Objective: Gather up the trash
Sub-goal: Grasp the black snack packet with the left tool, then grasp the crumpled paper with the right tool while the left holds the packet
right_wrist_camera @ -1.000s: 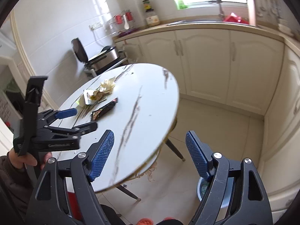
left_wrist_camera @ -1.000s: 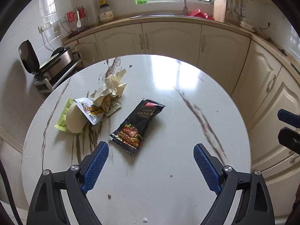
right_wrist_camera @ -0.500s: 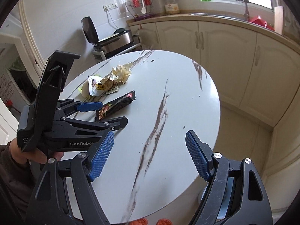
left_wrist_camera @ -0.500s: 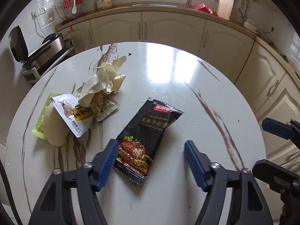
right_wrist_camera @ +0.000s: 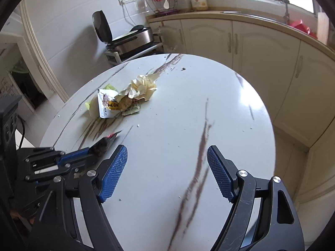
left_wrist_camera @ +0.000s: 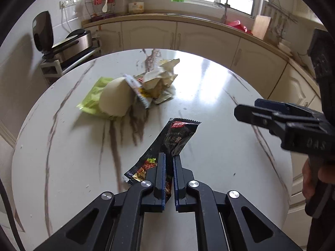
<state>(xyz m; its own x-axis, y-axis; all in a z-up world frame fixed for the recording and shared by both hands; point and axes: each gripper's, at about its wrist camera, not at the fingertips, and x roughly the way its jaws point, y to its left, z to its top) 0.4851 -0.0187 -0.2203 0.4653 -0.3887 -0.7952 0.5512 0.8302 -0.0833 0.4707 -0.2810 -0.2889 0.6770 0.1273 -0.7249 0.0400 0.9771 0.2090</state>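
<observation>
The left gripper (left_wrist_camera: pixel 169 156) is pinching the black packet (left_wrist_camera: pixel 175 138), red-labelled with unreadable white script, at the table's (left_wrist_camera: pixel 219 108) 6 o'clock edge, while the right gripper (right_wrist_camera: pixel 167 167) is hanging spread wide, grasping nothing.

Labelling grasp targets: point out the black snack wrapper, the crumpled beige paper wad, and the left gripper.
Black snack wrapper (left_wrist_camera: pixel 182 135), left wrist view, upper printed half.
Crumpled beige paper wad (right_wrist_camera: pixel 142 86), right wrist view, centre.
Left gripper (left_wrist_camera: pixel 169 159), left wrist view, between fingertips.
</observation>
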